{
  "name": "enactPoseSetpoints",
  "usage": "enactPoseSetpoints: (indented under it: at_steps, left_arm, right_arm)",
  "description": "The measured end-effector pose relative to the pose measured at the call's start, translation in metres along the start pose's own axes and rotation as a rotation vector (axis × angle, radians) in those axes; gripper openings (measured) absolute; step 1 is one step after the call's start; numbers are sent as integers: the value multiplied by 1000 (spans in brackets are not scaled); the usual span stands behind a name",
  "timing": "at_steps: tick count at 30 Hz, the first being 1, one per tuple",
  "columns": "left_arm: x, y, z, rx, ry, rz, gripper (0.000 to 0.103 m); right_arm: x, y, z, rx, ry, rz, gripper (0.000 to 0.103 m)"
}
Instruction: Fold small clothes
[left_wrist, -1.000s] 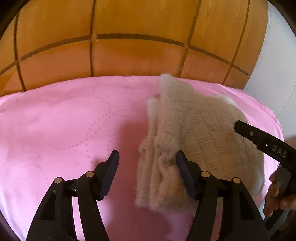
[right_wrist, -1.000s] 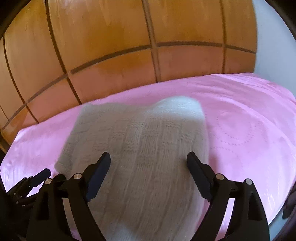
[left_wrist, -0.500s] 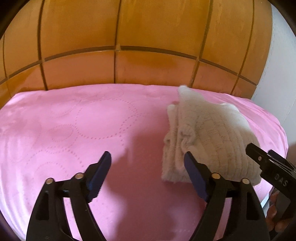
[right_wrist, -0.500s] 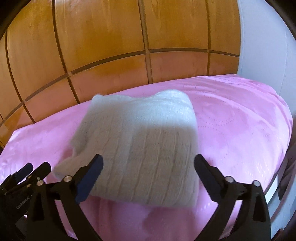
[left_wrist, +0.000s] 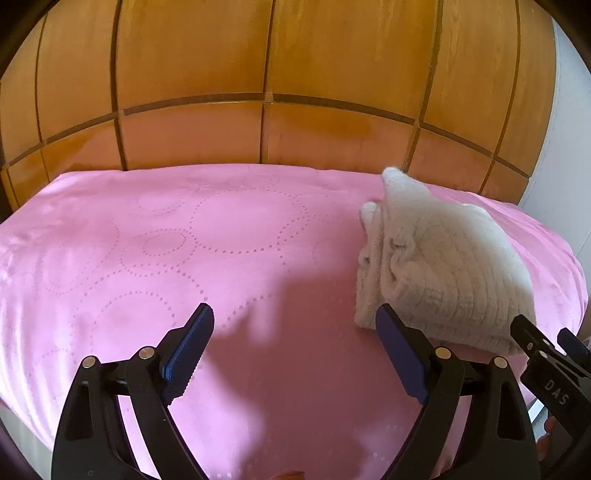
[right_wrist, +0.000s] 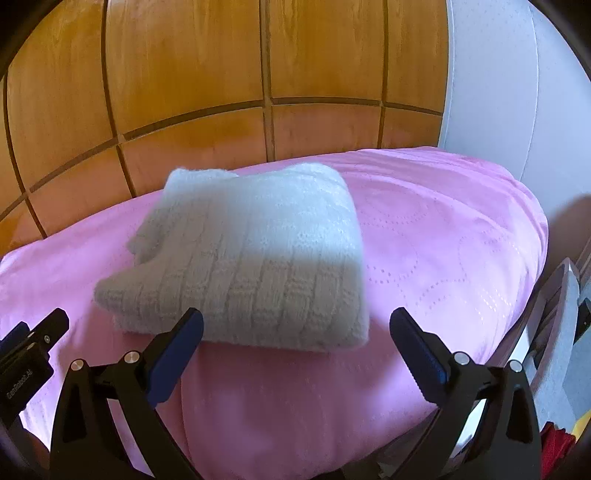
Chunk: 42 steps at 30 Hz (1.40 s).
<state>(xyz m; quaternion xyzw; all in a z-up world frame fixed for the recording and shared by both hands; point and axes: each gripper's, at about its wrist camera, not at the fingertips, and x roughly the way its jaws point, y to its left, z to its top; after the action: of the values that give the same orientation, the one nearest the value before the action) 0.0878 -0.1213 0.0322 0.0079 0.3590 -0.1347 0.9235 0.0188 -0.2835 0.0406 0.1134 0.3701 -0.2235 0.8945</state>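
A cream knitted garment lies folded into a thick rectangle on the pink bedspread, at the right in the left wrist view. It fills the middle of the right wrist view. My left gripper is open and empty, near the front edge, to the left of the garment. My right gripper is open and empty, just in front of the garment's near edge. Neither gripper touches the garment. The right gripper's tip also shows at the lower right of the left wrist view.
A wooden panelled headboard rises behind the bed. A white wall stands at the right. The bed's right edge drops off beside furniture and red and yellow items. The left gripper's body shows at far left.
Both grippers have pulled back from the garment toward the bed's front edge. The garment lies still, folded.
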Motion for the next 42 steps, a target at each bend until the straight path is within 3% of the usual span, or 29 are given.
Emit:
enactPoseSetpoints:
  at_steps: [11, 13, 42]
  left_arm:
    - [-8, 0, -9, 15, -10, 12, 92]
    - [-9, 2, -11, 13, -15, 18, 98]
    - [-9, -5, -14, 49, -19, 30, 99]
  right_arm:
    - [-13, 7, -10, -30, -33, -15, 101]
    - [-12, 8, -12, -29, -19, -7, 101]
    - [-1, 4, -16, -16, -9, -10, 101]
